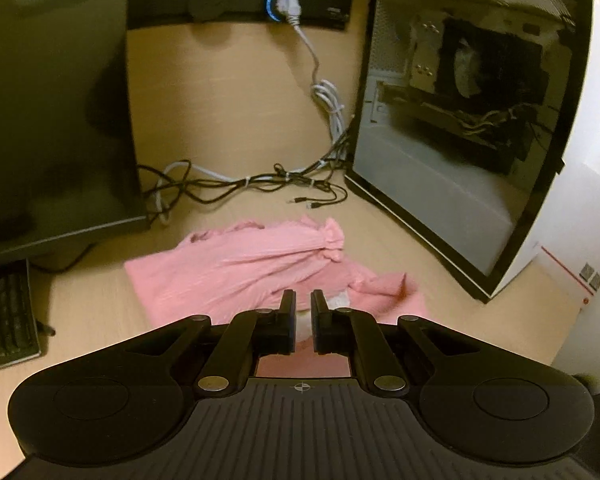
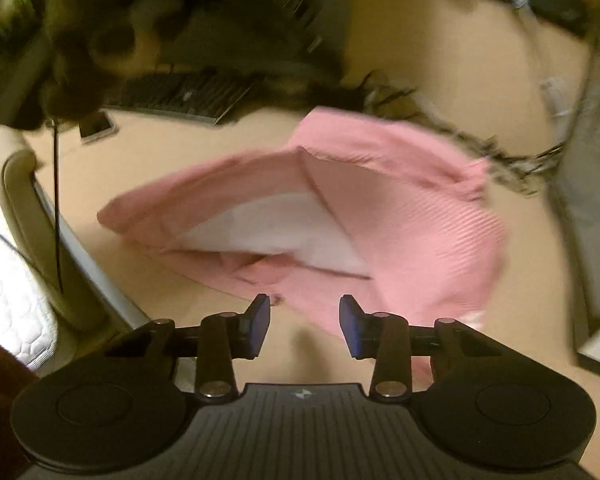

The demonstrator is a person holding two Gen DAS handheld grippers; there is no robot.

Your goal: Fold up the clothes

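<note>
A pink ribbed garment (image 1: pixel 236 268) lies rumpled on the light wooden desk (image 1: pixel 228 92), with a white lining showing. In the left wrist view my left gripper (image 1: pixel 303 300) is over the garment's near edge, its jaws nearly together with a narrow gap; white and pink cloth sits between them. In the right wrist view the same pink garment (image 2: pixel 400 216) is partly folded, white inner layer (image 2: pixel 272 228) exposed. My right gripper (image 2: pixel 304 308) is open and empty just above the garment's near edge. That view is blurred.
A computer tower (image 1: pixel 468 120) with a glass side stands at the right. A dark monitor (image 1: pixel 52 100) stands at the left, a keyboard (image 1: pixel 4 312) below it. Tangled cables (image 1: pixel 244 184) lie behind the garment. A black power strip (image 1: pixel 240 0) runs along the back.
</note>
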